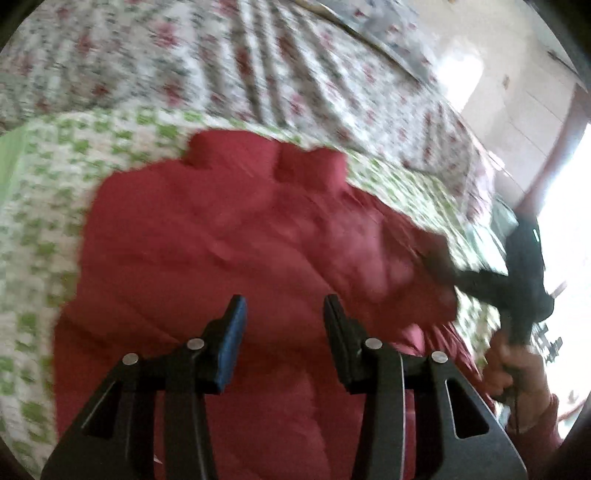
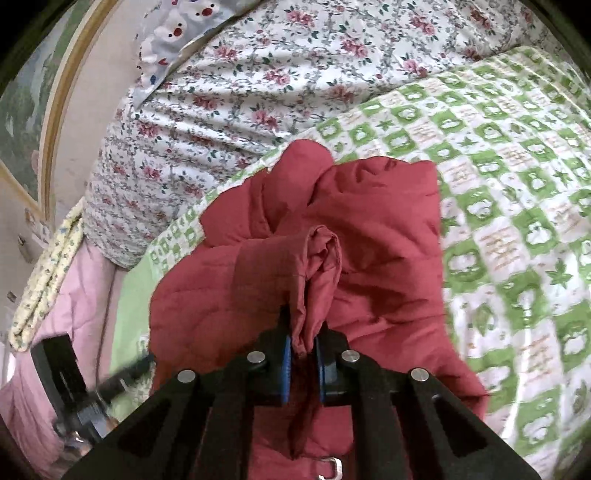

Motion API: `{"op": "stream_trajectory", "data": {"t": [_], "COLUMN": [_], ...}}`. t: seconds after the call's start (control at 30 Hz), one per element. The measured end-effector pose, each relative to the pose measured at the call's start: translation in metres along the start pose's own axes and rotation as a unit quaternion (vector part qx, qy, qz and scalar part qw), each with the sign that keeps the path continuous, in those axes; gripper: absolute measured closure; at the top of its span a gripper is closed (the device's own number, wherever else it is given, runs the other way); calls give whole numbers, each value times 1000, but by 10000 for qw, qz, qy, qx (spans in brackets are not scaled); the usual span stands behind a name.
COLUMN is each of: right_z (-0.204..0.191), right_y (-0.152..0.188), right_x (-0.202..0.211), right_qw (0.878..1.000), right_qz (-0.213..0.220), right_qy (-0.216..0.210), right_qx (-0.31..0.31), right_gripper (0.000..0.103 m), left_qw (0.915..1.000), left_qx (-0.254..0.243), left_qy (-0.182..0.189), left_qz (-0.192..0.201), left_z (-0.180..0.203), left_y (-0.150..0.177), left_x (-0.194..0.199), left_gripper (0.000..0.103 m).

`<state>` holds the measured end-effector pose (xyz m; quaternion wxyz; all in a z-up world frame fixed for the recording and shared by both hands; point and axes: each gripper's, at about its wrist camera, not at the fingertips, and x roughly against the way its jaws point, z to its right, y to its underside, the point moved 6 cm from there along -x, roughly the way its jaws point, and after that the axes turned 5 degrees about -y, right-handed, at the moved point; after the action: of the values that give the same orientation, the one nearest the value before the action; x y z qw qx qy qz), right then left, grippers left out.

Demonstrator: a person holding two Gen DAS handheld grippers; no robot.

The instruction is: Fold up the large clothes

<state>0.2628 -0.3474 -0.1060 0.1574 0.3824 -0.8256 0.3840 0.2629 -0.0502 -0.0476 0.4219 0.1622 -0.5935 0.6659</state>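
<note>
A red quilted jacket (image 1: 229,236) lies on a green-and-white checked blanket (image 1: 55,206). My left gripper (image 1: 284,306) is open and empty, hovering over the jacket's lower part. My right gripper (image 2: 303,343) is shut on a bunched fold of the red jacket (image 2: 369,236) and lifts that fold above the rest of the garment. The right gripper also shows in the left wrist view (image 1: 480,280) at the jacket's right edge, blurred. The left gripper's body appears at the lower left of the right wrist view (image 2: 77,398).
The bed carries a rose-print sheet (image 2: 258,81) beyond the checked blanket (image 2: 517,221). A pillow with a bear print (image 2: 173,33) lies at the head. A pink quilt (image 2: 74,302) and a yellow floral cloth (image 2: 44,280) lie at the bed's left side. A wall is behind.
</note>
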Motion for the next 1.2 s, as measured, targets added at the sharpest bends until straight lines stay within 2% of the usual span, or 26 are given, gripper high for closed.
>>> {"op": "stream_trajectory", "data": {"t": [0.13,0.23,0.27,0.37,0.4,0.47,0.53,0.6,0.63,0.7,0.8,0.87,1.07,1.13,1.2], "right_z": [4,5,4,2,0,-8,-29,-48,-60,-77,-76,-58,-40,-41,-43], "right_y": [4,5,5,6,5,3,-2,-2,0,9,21,28,30,32,34], "right_x": [-7,-13,-16,-14,-9,4,24,29,26,6,-30,-54,-71,-71,-67], "right_qw": [9999,9993,9987,9961,9947,9908,9819,9779,9771,9779,9737,9728,9744,9735,9741], "right_qz": [-89,-131,-176,-196,-143,89,518,671,635,297,-261,-571,-576,-584,-593], "right_qy": [121,318,417,731,878,1153,1448,1421,1302,1042,1191,1333,1328,1337,1286], "right_qx": [45,167,245,448,508,708,1108,1380,1557,1790,1926,1809,1723,1763,1764], "right_gripper": [94,93,90,75,70,68,68,63,61,57,57,57,57,57,57], "left_qw": [9996,9990,9985,9973,9971,9970,9968,9965,9963,9961,9957,9950,9949,9918,9896], "left_qx": [128,113,138,205,185,56,-35,-88,-93,-105,-134,-156,-463,-481,-395], "left_qy": [-226,-434,-511,-563,-572,-627,-683,-728,-743,-763,-784,-820,-872,-1134,-1229], "left_qz": [86,-48,-150,-427,-464,-455,-423,-411,-414,-421,-478,-550,-221,-355,-640], "left_z": [-26,-43,-49,-64,-66,-65,-62,-62,-62,-61,-61,-61,-47,-54,-65], "left_y": [-20,-24,-23,-14,-10,-5,-2,1,0,1,0,-1,-16,-16,-9], "left_x": [-5,-26,-35,-57,-63,-67,-66,-66,-67,-69,-67,-62,-30,-39,-55], "left_gripper": [62,62,62,62,62,62,62,62,62,62,62,62,62,62,62]}}
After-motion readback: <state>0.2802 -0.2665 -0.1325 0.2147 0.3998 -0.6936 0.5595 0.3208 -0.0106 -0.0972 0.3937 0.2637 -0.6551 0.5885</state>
